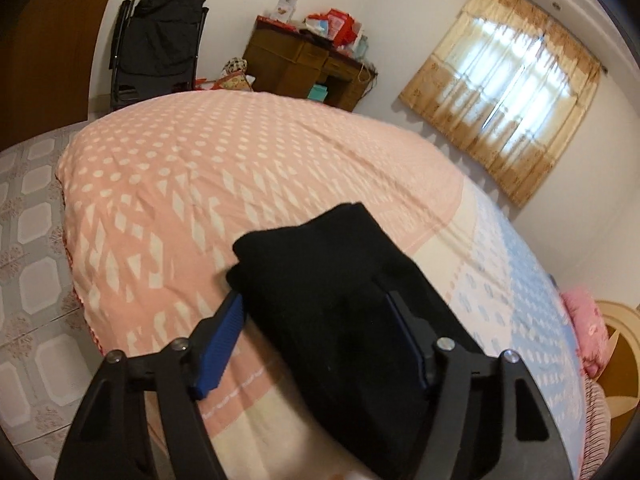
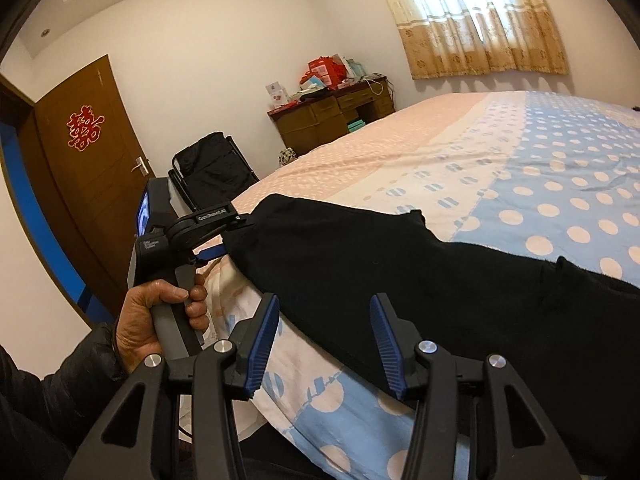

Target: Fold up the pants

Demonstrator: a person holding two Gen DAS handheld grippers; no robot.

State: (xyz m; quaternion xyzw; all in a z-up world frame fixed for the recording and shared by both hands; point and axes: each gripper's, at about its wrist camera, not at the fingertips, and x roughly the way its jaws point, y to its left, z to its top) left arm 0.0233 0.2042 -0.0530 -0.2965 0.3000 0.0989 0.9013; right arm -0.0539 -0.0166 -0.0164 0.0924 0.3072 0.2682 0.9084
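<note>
Your black soft fabric pants (image 2: 420, 276) lie along the near edge of the pink-and-blue dotted bed (image 2: 560, 168). Your left gripper (image 1: 316, 304) is spread around their end, seemingly touching. Your right gripper (image 2: 326, 312) is spread over their edge.

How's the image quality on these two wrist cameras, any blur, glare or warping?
Left wrist view: strong fisheye bulges the bed; the window is blown out through the curtain; the black pants show no fabric detail. Right wrist view: same curved edges, a bright window, and sharp gripper fingers.
</note>
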